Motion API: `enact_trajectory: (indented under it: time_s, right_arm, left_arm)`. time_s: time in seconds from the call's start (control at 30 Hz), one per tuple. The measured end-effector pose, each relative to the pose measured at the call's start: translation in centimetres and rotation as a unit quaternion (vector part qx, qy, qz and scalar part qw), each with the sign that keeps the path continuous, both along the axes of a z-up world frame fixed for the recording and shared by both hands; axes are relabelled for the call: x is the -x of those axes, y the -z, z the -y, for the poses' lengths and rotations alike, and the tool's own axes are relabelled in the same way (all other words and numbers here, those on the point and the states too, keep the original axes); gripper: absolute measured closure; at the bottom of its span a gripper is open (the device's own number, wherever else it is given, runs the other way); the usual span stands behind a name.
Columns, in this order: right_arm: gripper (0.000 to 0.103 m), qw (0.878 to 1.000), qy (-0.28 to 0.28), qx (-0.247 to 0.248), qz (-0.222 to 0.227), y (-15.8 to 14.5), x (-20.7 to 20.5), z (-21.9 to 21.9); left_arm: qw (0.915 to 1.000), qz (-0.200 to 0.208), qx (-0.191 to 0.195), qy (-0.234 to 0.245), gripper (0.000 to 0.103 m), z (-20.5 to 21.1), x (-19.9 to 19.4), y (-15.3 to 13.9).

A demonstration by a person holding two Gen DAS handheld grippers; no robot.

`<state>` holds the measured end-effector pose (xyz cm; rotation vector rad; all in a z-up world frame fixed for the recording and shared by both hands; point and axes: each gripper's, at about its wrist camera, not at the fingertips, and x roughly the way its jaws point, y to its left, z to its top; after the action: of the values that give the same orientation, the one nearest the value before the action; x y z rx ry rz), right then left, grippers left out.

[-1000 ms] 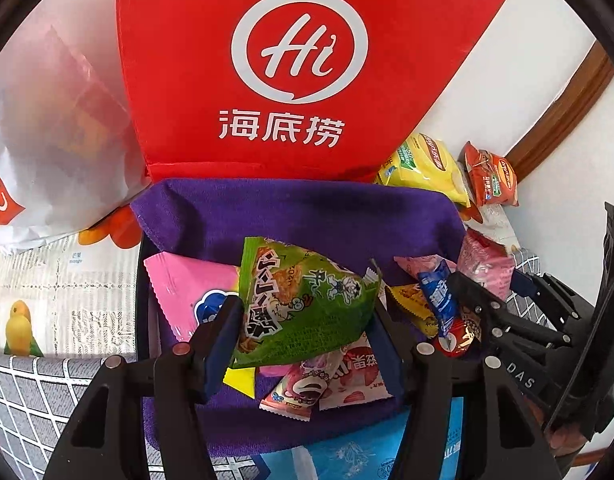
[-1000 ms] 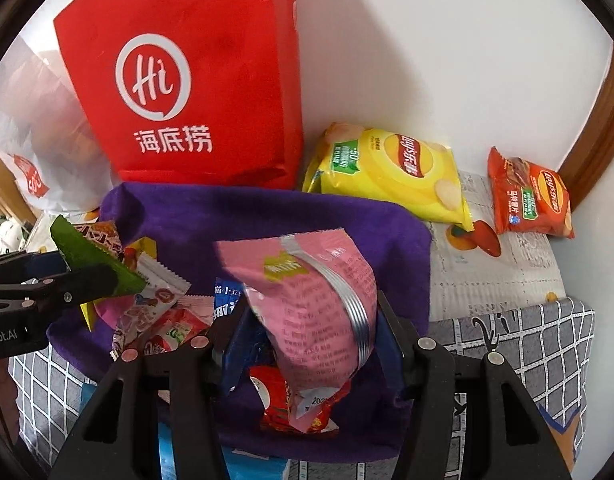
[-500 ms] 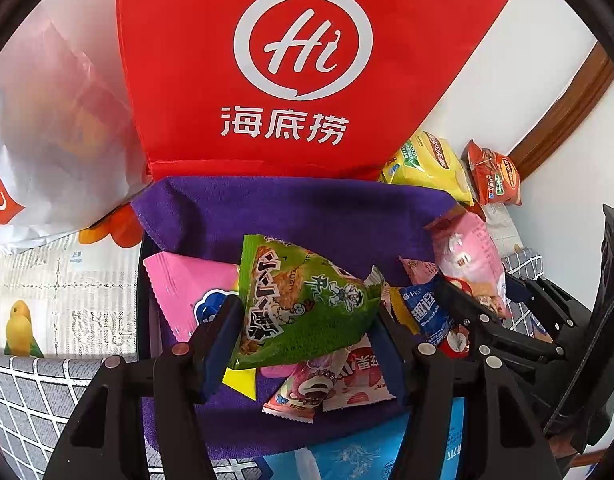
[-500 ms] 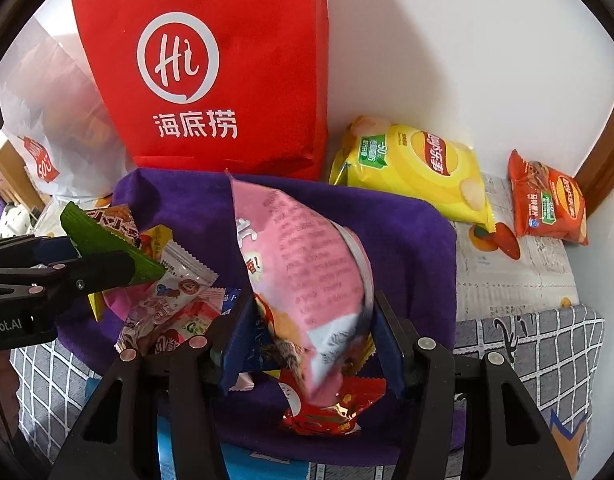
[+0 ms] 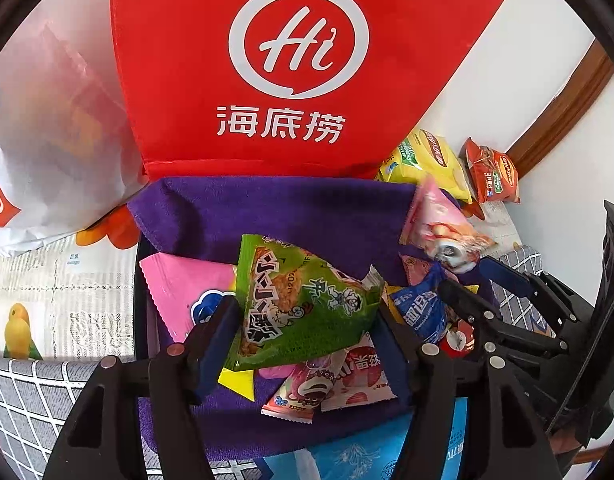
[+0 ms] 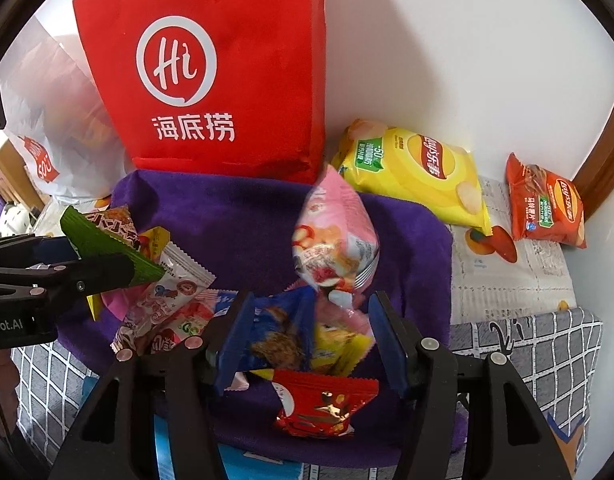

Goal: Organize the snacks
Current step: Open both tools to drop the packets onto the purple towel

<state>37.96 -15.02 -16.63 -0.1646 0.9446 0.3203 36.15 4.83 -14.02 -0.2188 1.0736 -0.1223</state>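
A green snack packet hangs between the pads of my left gripper, whose jaws are opening while both pads still touch it. In the right wrist view the same green packet sticks out of the left gripper above the purple cloth. My right gripper has its jaws opening, and the pink packet is blurred just beyond its fingertips, free of the pads. Under it lie a blue packet, a yellow one and a red packet on the cloth.
A tall red bag stands behind the cloth against the white wall. A white plastic bag sits at the left. A yellow chip bag and a red chip bag lie at the back right. A grey checked cover flanks the cloth.
The pink packet, gripped by the right gripper a second ago, tipped forward and left its jaws. The left gripper's jaws have widened slightly around the green packet.
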Motion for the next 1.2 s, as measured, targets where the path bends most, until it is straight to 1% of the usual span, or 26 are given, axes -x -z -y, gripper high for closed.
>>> enact_trajectory:
  time_s: [0.13,0.47,0.53,0.67,0.73,0.83,0.97,1.03,1.17,1.2]
  right_arm:
    - [0.044,1.0,0.009,-0.007,-0.001,-0.2,-0.2,0.5]
    - [0.043,1.0,0.01,-0.004,-0.007,0.0,-0.5,0.5]
    - [0.042,1.0,0.008,-0.002,-0.008,0.1,-0.4,0.5]
    - [0.039,1.0,0.01,-0.004,0.0,-0.2,-0.3,0.6]
    - [0.035,1.0,0.012,-0.01,0.004,-0.6,-0.2,0.8]
    - [0.033,1.0,0.013,-0.024,0.008,-1.2,-0.1,1.1]
    - [0.032,0.999,0.019,-0.028,0.012,-1.7,0.0,1.4]
    - [0.029,0.999,0.023,-0.03,0.015,-1.9,0.0,1.6]
    - [0.028,0.999,0.023,-0.032,0.017,-2.3,0.2,1.7]
    - [0.027,0.999,0.02,-0.035,0.018,-2.5,0.3,1.8]
  left_arm:
    - [1.0,0.0,0.004,0.001,0.036,-0.1,0.0,0.0]
    - [0.9999,0.003,-0.008,0.008,0.03,0.4,0.0,-0.1]
    - [0.9999,0.005,-0.005,0.009,0.027,0.4,-0.1,-0.3]
    - [0.9998,0.015,-0.003,0.012,0.025,0.4,0.2,-0.8]
    - [0.9997,0.021,-0.001,0.013,0.022,0.3,0.4,-1.2]
    - [0.9996,0.026,-0.003,0.012,0.018,0.3,0.6,-1.7]
    - [0.9994,0.032,-0.01,0.009,0.013,0.2,0.9,-2.2]
    - [0.9993,0.035,-0.009,0.009,0.01,0.2,0.9,-2.4]
    - [0.9991,0.042,-0.002,0.003,0.009,-0.1,1.3,-3.1]
    - [0.999,0.044,0.0,0.002,0.007,-0.2,1.4,-3.4]
